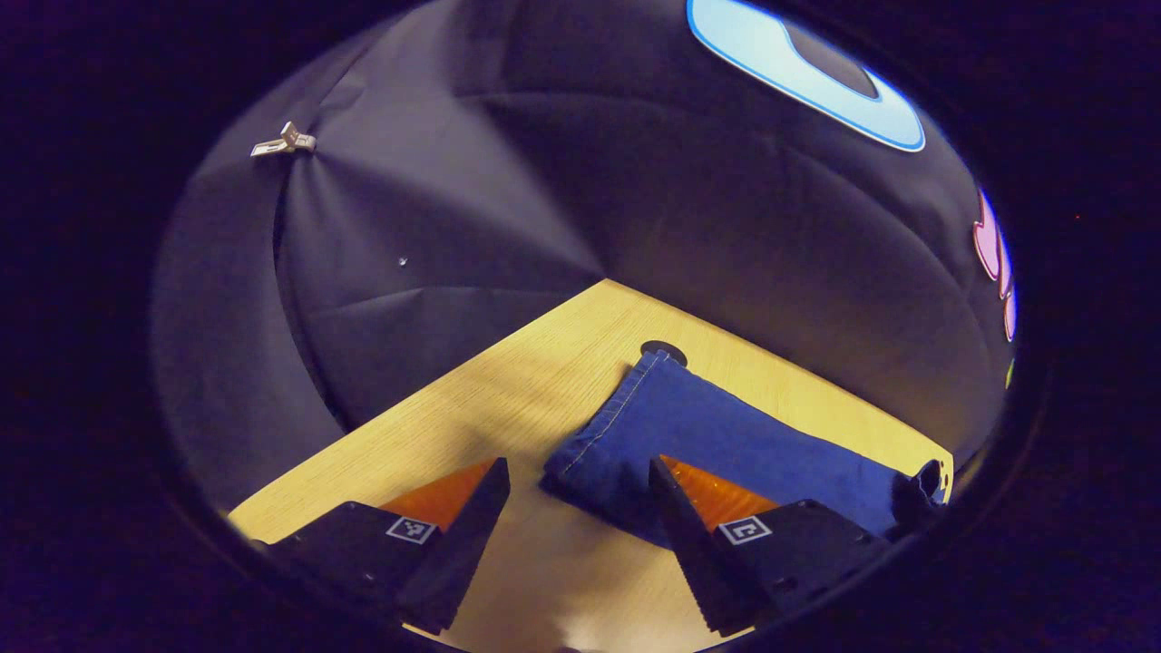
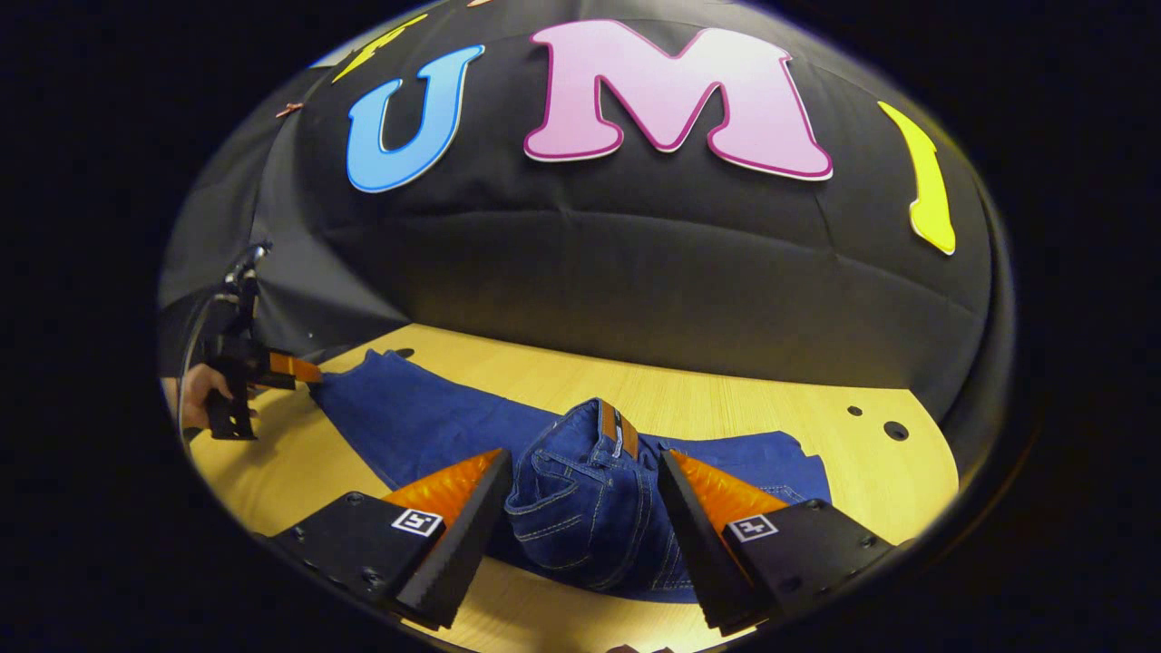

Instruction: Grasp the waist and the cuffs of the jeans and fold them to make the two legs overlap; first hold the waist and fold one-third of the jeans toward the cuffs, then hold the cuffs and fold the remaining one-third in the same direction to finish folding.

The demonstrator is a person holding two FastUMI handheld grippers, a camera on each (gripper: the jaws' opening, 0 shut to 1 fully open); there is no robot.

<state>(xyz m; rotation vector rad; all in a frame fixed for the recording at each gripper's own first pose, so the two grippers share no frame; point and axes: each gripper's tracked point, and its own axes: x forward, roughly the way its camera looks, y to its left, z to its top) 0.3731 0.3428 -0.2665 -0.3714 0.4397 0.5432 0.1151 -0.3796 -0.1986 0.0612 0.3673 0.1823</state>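
Note:
The blue jeans (image 2: pixel 426 426) lie stretched along the wooden table (image 2: pixel 726 399). Their waist (image 2: pixel 580 490) is bunched and raised on top of the flat denim, belt loop and seams showing. It sits between the spread fingers of my right gripper (image 2: pixel 585 458), which is open. Far left in the right gripper view, a hand (image 2: pixel 192 392) holds my left gripper (image 2: pixel 272 367) at the cuff end. In the left gripper view the cuff end (image 1: pixel 689 426) lies flat, its hemmed corner reaching between the fingers of my left gripper (image 1: pixel 579 467), which is open and low over the table (image 1: pixel 472 408).
The black cloth wall (image 2: pixel 635 263) closes the table's far side and the corner (image 1: pixel 603 277). Round holes sit in the tabletop near the cuffs (image 1: pixel 664 351) and at the right end (image 2: pixel 895 430). A small clip (image 1: pixel 286 141) hangs on the cloth.

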